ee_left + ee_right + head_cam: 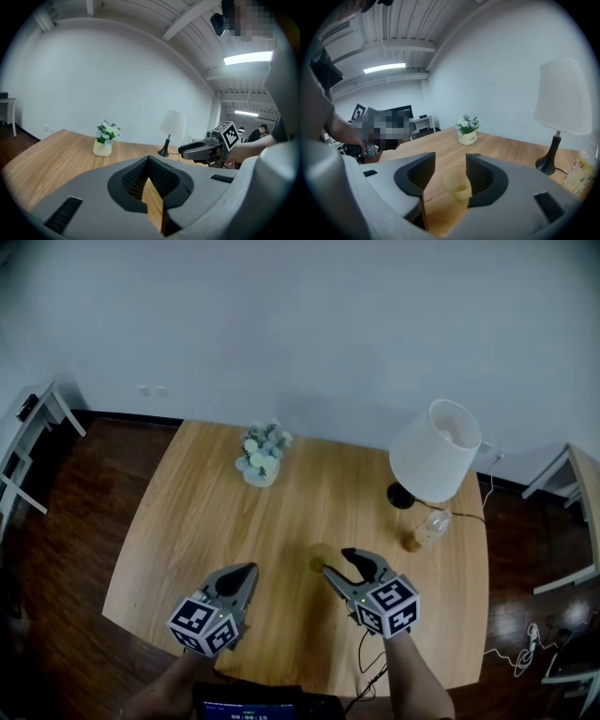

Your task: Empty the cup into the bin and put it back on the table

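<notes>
A small see-through yellowish cup (320, 556) stands upright on the wooden table (187, 521), right of the middle and toward the front. In the right gripper view the cup (457, 184) sits just ahead between the jaws, close against the right-hand jaw, with a gap to the left-hand one. My right gripper (336, 563) (451, 160) is open and its pads do not press on the cup. My left gripper (246, 576) (149, 161) hovers over the table's front left part, shut and holding nothing. From the left gripper view I see the right gripper (187, 150) ahead on the right.
A white pot of flowers (262, 457) stands at the back middle of the table. A white-shaded lamp (434, 452) and a plastic bottle (428, 529) stand at the right. White desks (28, 442) flank the table on the dark floor. No bin shows.
</notes>
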Available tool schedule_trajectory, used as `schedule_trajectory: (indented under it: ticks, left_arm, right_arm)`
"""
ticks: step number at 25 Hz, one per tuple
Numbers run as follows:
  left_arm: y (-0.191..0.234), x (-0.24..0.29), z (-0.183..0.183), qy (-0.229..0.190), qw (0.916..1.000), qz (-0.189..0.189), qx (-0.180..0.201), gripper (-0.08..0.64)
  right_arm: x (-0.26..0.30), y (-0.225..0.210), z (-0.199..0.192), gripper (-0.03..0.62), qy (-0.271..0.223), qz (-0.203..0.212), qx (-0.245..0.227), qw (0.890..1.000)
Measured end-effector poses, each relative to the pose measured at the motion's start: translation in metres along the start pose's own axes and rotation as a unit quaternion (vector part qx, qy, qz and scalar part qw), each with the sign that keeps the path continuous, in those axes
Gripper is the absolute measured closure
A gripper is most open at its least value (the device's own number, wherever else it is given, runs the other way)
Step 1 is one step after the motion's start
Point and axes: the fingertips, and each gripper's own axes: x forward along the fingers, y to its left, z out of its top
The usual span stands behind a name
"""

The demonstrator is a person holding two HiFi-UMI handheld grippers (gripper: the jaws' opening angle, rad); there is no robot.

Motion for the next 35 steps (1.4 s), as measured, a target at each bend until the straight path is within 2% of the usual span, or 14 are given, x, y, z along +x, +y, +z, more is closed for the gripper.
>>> schedule_trajectory:
  ticks: [1, 2, 4, 6, 10, 11, 18, 20, 27, 29, 35]
  left_arm:
    - [0.002, 0.002, -0.004, 0.004, 1.0000, 0.001, -0.001, 0.569]
    - [0.003, 0.004, -0.008, 0.007, 1.0000, 0.003, -0.002, 0.569]
    - [0.006, 0.008, -0.015, 0.012, 0.9999, 0.004, -0.004, 0.569]
    - [0.008, 0.012, -0.020, 0.016, 0.9998, 0.006, -0.006, 0.569]
    - [0.014, 0.016, -0.033, 0.026, 0.9995, 0.014, -0.013, 0.569]
    - [0.016, 0.017, -0.036, 0.028, 0.9994, 0.016, -0.015, 0.569]
    - [0.020, 0.026, -0.054, 0.042, 0.9983, 0.028, -0.030, 0.569]
    - [0.021, 0.029, -0.058, 0.044, 0.9981, 0.030, -0.031, 0.569]
    - [0.026, 0.035, -0.075, 0.062, 0.9966, 0.044, -0.032, 0.569]
    - [0.028, 0.035, -0.079, 0.067, 0.9960, 0.050, -0.033, 0.569]
    - [0.033, 0.035, -0.088, 0.075, 0.9946, 0.062, -0.036, 0.569]
  right_arm:
    - [0.004, 0.000, -0.006, 0.354, 0.007, 0.004, -0.001, 1.000]
    - [0.008, -0.001, -0.011, 0.340, 0.014, 0.007, -0.002, 1.000]
    - [0.015, -0.004, -0.021, 0.337, 0.026, 0.009, -0.003, 1.000]
    - [0.021, -0.007, -0.030, 0.295, 0.037, 0.011, -0.002, 0.999]
    - [0.029, -0.013, -0.048, 0.287, 0.052, 0.010, 0.002, 0.999]
    - [0.031, -0.015, -0.052, 0.259, 0.056, 0.010, 0.002, 0.998]
    - [0.043, -0.023, -0.071, 0.253, 0.072, 0.020, 0.004, 0.997]
    - [0.047, -0.023, -0.076, 0.213, 0.078, 0.027, 0.001, 0.997]
    - [0.060, -0.023, -0.091, 0.213, 0.092, 0.043, -0.013, 0.995]
    - [0.066, -0.022, -0.094, 0.155, 0.091, 0.049, -0.014, 0.995]
    - [0.079, -0.019, -0.100, 0.155, 0.093, 0.067, -0.029, 0.993]
